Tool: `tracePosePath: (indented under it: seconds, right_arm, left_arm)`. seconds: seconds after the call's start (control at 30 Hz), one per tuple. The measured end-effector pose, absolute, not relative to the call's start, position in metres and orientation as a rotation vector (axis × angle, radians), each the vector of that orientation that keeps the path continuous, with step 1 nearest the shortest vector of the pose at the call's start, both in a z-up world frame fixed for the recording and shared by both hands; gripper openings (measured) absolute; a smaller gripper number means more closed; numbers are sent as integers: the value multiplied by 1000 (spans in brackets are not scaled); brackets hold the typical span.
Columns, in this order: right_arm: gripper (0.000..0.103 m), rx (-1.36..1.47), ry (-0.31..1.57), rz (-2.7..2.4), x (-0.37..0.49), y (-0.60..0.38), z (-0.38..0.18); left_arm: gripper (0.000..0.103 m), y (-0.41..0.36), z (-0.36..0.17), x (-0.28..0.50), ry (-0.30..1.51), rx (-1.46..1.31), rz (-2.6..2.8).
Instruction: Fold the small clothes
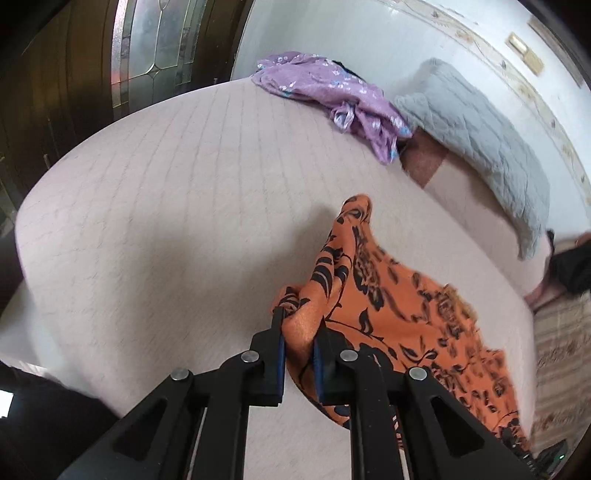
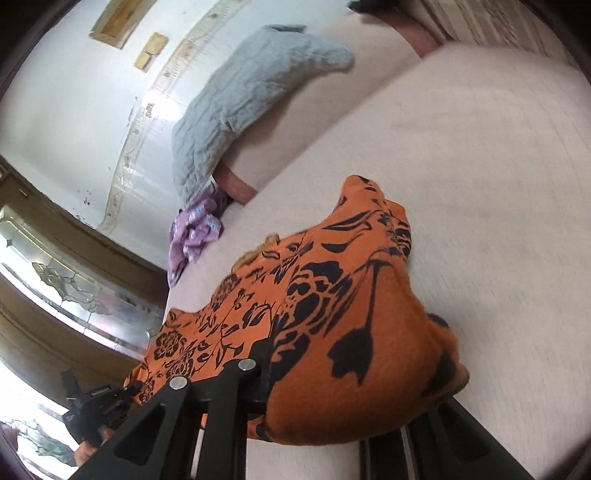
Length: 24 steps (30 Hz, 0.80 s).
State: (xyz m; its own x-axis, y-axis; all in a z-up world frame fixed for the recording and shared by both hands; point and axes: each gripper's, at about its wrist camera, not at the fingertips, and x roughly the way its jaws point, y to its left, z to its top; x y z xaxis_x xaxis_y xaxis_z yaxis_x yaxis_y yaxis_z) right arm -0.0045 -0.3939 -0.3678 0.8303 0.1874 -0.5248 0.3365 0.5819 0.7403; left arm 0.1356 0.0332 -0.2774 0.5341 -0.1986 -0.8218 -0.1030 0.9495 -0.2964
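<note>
The left tongs (image 1: 298, 332) are clamped on a bunched corner of the orange cloth with black flowers (image 1: 399, 295); in the left wrist view the blue-lined fingers (image 1: 281, 354) press the fabric from both sides, and the pinched fold bulges up between them. From that grip the cloth trails away to the right and near side over the bed (image 1: 166, 221), whose pale quilted cover fills most of the view. One peak of the cloth stands up toward the far side. At the far edge of the bed lies a crumpled purple garment with small flowers (image 1: 332, 92), well apart from the orange cloth. Just to its right a grey quilted pillow (image 1: 480, 136) leans along the white wall (image 1: 369, 33). A dark door with leaded glass (image 1: 155, 40) stands at the far left.

In the right wrist view the right tongs (image 2: 332, 369) are closed on the same orange cloth (image 2: 332, 295), which drapes over them so that the right finger and the tips are hidden; only the left black finger (image 2: 258, 362) shows beside the fabric. The cloth is lifted in a mound over the tongs and stretches away to the left, where the other tongs (image 2: 96, 406) appear at the near left edge. The purple garment (image 2: 192, 236) lies at the far left of the bed (image 2: 480, 184), beneath the grey pillow (image 2: 240, 99).
</note>
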Motion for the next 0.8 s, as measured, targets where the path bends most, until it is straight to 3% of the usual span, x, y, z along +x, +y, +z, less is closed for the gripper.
tracePosePath:
  seconds: [0.13,0.23,0.33,0.37,0.4,0.43,0.5,0.8]
  right_arm:
    - [22,1057,700,-76,-24,-389,-390]
    - [27,1151,752,-100,-28,-396,-407]
    - [30,1171,754,-111,-27,-398,-411]
    - [32,1165,760,-116,-26,-398,-412]
    - [38,1165,764,-120,-25,-397,-413]
    - [49,1177,761,-122,-25,-397,-415]
    - [60,1199,738,-130,-25,-398,-416]
    - [60,1193,722,-137,-22,-398,-417]
  left_arm:
    - [15,24,-306,110,1058,-153,-31]
    - [26,22,-318,99,1072,-54,22]
    - [38,16,-303,88,1015,36,71]
    - [48,12,-295,84,977,75,84]
    - [60,6,-285,78,928,126,103]
    - [63,4,-278,75,890,156,111]
    - [65,-3,-265,67,805,201,104]
    - [65,-33,-259,71,787,192,17]
